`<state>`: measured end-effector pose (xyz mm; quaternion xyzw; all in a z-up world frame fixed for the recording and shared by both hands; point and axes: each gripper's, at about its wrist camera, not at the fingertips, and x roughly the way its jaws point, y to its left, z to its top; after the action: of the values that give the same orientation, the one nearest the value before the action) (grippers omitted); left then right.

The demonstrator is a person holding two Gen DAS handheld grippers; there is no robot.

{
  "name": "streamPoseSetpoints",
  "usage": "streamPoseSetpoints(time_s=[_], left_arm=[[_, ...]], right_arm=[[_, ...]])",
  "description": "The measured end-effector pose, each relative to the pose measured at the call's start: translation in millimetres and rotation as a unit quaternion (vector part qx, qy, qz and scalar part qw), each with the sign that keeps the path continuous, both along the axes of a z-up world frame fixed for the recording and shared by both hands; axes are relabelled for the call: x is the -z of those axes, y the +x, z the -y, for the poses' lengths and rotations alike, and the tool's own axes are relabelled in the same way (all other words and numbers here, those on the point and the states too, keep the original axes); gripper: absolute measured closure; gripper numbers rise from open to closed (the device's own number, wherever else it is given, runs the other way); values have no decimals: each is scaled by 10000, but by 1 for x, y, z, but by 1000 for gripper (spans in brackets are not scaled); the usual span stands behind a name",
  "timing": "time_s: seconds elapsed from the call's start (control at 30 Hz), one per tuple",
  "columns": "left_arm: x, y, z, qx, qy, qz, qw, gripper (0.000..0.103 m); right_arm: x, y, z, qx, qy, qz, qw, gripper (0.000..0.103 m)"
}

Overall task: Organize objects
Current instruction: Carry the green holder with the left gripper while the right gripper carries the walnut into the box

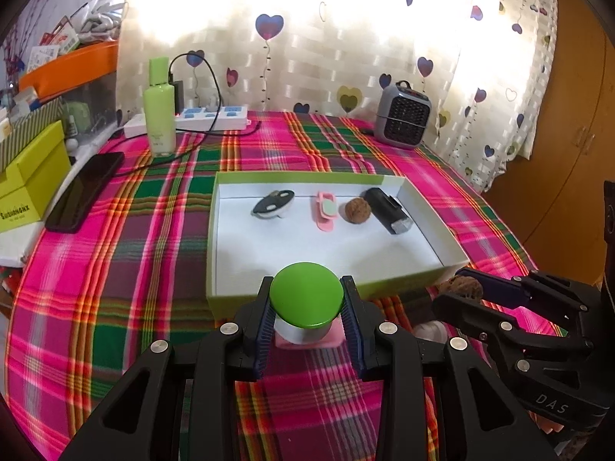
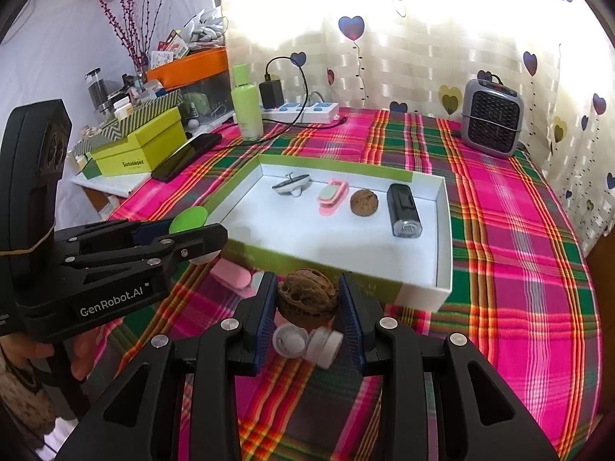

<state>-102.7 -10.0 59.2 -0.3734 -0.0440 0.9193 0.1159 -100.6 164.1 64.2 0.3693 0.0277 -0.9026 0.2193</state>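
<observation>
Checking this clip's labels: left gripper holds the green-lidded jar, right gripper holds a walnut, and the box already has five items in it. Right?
Not quite: the box holds four items, not five, as the right wrist view shows. The rest stands: the left gripper holds the green-lidded jar, and the right gripper holds a walnut.

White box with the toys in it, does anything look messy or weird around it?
Inside the shallow white box all four items sit in a tidy row. Outside it, a small white round case lies flipped open on the plaid tablecloth, beside a pink clip.
</observation>
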Motion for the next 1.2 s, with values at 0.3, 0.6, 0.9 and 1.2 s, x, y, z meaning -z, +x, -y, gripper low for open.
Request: streamPoseSetpoints(time_s=[0.3, 0.6, 0.9, 1.2], left_arm=[[-2, -25, 5, -6, -34, 12, 10000, 72], [3, -52, 10, -10, -34, 77, 10000, 72], [11, -71, 12, -1, -56, 177, 9998, 72], [19, -90, 13, -8, -141, 265, 9995, 72]], right_arm=[[-2, -24, 11, -52, -40, 4, 10000, 69], [3, -54, 16, 43, -92, 174, 9998, 69], [12, -75, 20, 64, -35, 306, 9995, 69], [22, -91, 25, 79, 20, 410, 9991, 69]])
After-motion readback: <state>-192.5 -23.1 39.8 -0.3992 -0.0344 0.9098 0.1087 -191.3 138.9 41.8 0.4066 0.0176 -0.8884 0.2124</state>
